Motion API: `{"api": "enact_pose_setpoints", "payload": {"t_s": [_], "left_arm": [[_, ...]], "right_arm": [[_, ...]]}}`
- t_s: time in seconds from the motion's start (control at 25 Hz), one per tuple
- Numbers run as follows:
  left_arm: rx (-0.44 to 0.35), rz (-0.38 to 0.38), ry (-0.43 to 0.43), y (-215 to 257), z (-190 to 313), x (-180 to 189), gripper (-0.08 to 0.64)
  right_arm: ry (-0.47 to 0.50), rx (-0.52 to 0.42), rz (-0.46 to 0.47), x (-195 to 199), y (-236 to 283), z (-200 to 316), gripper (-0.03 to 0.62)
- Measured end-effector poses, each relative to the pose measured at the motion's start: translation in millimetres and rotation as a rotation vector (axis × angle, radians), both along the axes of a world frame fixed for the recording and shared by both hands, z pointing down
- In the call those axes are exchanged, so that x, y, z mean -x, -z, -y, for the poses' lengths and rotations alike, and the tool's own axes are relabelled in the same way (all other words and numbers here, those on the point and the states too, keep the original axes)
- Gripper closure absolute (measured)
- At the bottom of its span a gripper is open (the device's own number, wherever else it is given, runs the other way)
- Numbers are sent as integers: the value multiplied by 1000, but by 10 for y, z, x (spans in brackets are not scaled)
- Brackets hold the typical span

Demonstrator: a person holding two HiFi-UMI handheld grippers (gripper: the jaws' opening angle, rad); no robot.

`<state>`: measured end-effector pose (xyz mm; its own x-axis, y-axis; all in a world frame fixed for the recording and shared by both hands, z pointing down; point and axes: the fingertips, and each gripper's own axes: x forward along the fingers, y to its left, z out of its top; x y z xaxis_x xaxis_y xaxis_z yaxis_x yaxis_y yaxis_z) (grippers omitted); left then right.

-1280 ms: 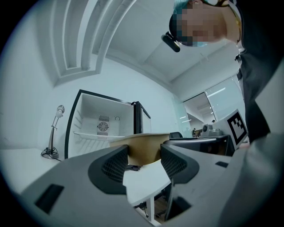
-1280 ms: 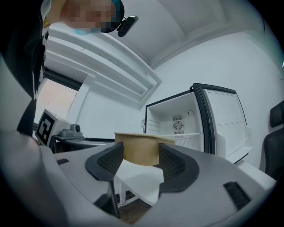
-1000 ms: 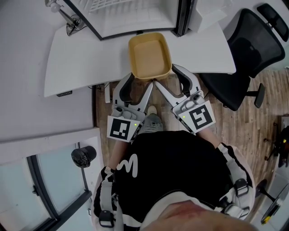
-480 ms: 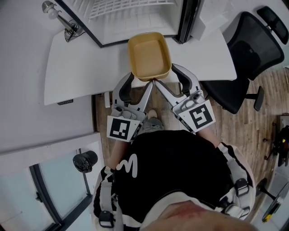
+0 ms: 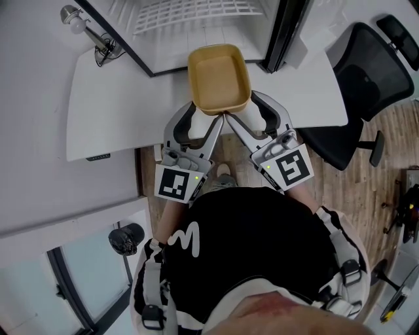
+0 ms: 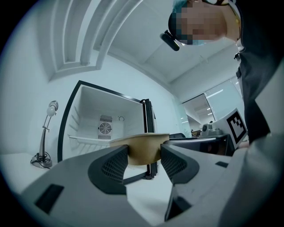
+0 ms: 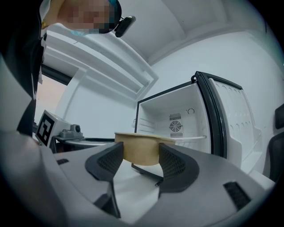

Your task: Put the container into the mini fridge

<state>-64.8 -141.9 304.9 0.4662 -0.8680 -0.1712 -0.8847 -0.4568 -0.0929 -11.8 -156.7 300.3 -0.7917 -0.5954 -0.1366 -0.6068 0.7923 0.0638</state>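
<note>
White desk (image 5: 118,98) fills the top of the head view, with wood floor under it. On the desk sits one mini fridge (image 5: 190,36). Its door is wide open, and one wire shelf (image 5: 190,10) shows inside.

One tan container (image 5: 218,78) is held up over the desk, just in front of the open fridge. It looks empty and has no lid. The left gripper (image 5: 206,116) pinches the container's near edge between its two jaws. The right gripper (image 5: 241,108) pinches the same edge just beside it. So there are two grippers, and both are holding on.

The picking up looks done. The container is not yet inside the fridge. It has to go forward, through the opening, and be set down in there. Then both grippers must let go.

One black office chair (image 5: 373,72) stands to the right.
</note>
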Motion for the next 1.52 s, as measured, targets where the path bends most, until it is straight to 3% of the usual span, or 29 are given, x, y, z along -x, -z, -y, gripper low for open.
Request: {"api": "enact_pose_setpoints", "payload": {"t_s": [1.52], "left_arm": [[-89, -15, -69, 463, 769, 507, 330]], "right_arm": [[-65, -93, 28, 482, 439, 749, 333]]}}
